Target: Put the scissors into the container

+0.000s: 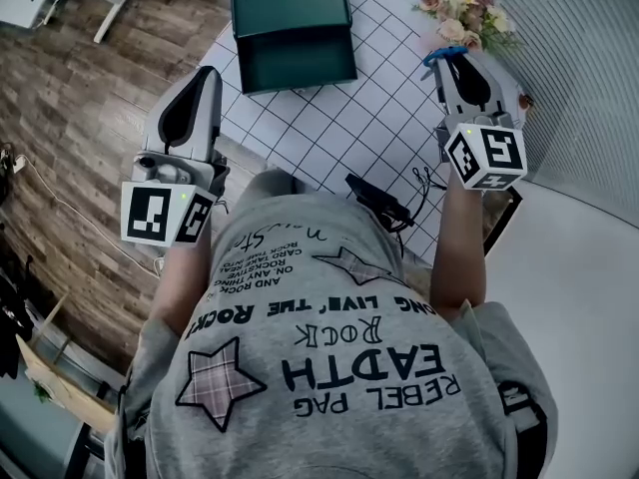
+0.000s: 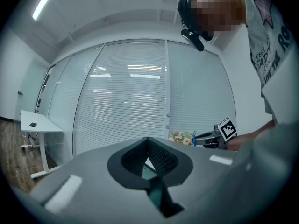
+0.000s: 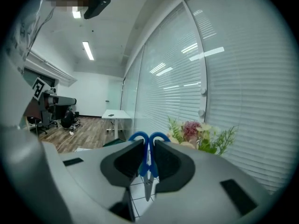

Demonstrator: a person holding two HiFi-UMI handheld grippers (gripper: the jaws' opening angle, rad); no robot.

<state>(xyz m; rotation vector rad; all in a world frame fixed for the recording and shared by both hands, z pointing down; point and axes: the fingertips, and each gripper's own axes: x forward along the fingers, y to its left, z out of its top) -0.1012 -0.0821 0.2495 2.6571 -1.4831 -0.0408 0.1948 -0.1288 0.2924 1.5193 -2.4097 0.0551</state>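
Blue-handled scissors [image 1: 442,55] are clamped between the jaws of my right gripper [image 1: 451,65], held above the right edge of the gridded table. In the right gripper view the scissors [image 3: 148,158] stand upright between the pads, with the handle loops past the tips and the blades pointing back toward the camera. A dark green open container [image 1: 293,33] sits at the far side of the table, to the left of the right gripper. My left gripper [image 1: 208,76] hovers at the table's left edge, its fingertips touching and nothing between them.
A bunch of artificial flowers [image 1: 462,8] stands at the far right corner by the window blinds. Black cables [image 1: 384,204] lie at the table's near edge. Wooden floor [image 1: 70,98] lies left of the white gridded table [image 1: 349,118].
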